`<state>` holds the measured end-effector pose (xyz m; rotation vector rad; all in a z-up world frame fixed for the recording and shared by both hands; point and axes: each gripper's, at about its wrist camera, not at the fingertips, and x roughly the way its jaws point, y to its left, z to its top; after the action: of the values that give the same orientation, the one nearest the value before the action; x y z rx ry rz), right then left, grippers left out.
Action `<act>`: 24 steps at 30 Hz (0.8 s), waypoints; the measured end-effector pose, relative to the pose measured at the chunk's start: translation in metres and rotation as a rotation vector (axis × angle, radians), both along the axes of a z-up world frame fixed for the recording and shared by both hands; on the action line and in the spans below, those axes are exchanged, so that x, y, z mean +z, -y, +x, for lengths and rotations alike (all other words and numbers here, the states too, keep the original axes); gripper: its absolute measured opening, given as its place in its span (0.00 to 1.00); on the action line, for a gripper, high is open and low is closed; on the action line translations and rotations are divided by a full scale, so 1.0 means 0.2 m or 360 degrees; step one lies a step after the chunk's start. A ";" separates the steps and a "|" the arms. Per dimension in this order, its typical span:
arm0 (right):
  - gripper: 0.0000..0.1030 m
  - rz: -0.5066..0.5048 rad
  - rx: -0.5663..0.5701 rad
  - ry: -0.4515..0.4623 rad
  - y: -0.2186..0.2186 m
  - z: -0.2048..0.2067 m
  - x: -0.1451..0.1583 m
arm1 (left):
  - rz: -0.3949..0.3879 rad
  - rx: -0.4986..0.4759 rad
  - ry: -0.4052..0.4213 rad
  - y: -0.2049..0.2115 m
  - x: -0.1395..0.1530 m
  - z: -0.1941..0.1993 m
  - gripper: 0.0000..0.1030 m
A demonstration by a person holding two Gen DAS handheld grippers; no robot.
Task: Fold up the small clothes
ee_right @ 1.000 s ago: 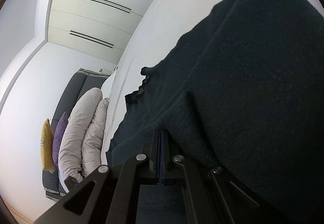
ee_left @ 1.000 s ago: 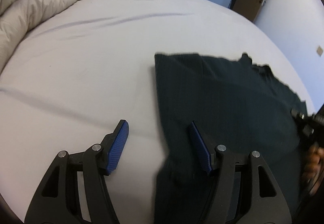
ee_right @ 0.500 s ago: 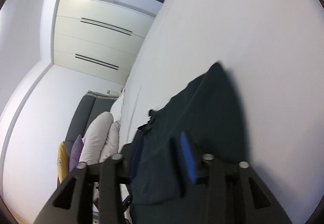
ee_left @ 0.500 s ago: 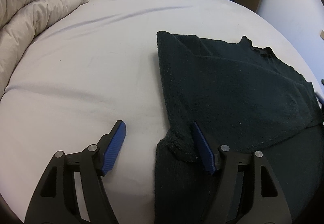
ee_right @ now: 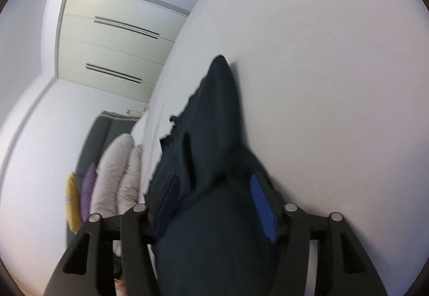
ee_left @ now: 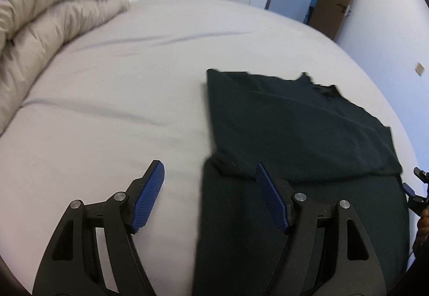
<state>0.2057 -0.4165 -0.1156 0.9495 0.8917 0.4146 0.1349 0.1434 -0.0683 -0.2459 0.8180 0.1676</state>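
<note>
Both tools now stand apart: my right tool (ee_right: 214,205) has let go of the dark top (ee_left: 303,130). That fold lies flat on the bed (ee_left: 120,97) at right of frame; my left tool (ee_left: 209,188) straddles its edge.

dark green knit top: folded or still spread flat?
Partly folded: the dark green knit top lies on the white bed sheet with one layer doubled over another.

Left wrist view low over the bed (ee_left: 112,87); right view rolled sideways; shared dark garment (ee_left: 295,130).

Soft even light, motion blur, fisheye-warped edges.
</note>
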 end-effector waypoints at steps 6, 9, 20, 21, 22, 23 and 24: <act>0.58 -0.0021 -0.0067 0.0099 0.04 -0.32 0.09 | -0.0049 -0.0095 0.0069 0.19 0.04 -0.36 0.73; 0.59 0.0120 -0.0075 0.0118 0.05 -0.33 0.09 | -0.0193 -0.0103 0.0003 0.28 -0.04 -0.52 0.73; 0.66 0.0341 -0.0076 -0.0055 -0.23 0.07 0.00 | -0.0173 -0.0184 -0.0007 0.45 -0.05 -0.69 0.73; 0.65 0.0292 -0.0096 -0.0089 -0.25 0.11 -0.03 | -0.0175 -0.0186 -0.0020 0.44 -0.06 -0.68 0.73; 0.62 0.0270 -0.0138 -0.0100 -0.24 0.14 -0.04 | -0.0178 -0.0186 -0.0035 0.44 -0.07 -0.67 0.73; 0.61 0.0278 -0.0162 -0.0090 -0.23 0.14 -0.04 | -0.0183 -0.0185 -0.0048 0.43 -0.09 -0.66 0.73; 0.61 0.0302 -0.0207 -0.0064 -0.20 0.14 -0.04 | -0.0188 -0.0187 -0.0051 0.43 -0.10 -0.67 0.73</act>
<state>0.2336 -0.3765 -0.1238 1.1872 0.8317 0.3741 0.0004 0.0574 -0.0879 -0.3058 0.8731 0.0129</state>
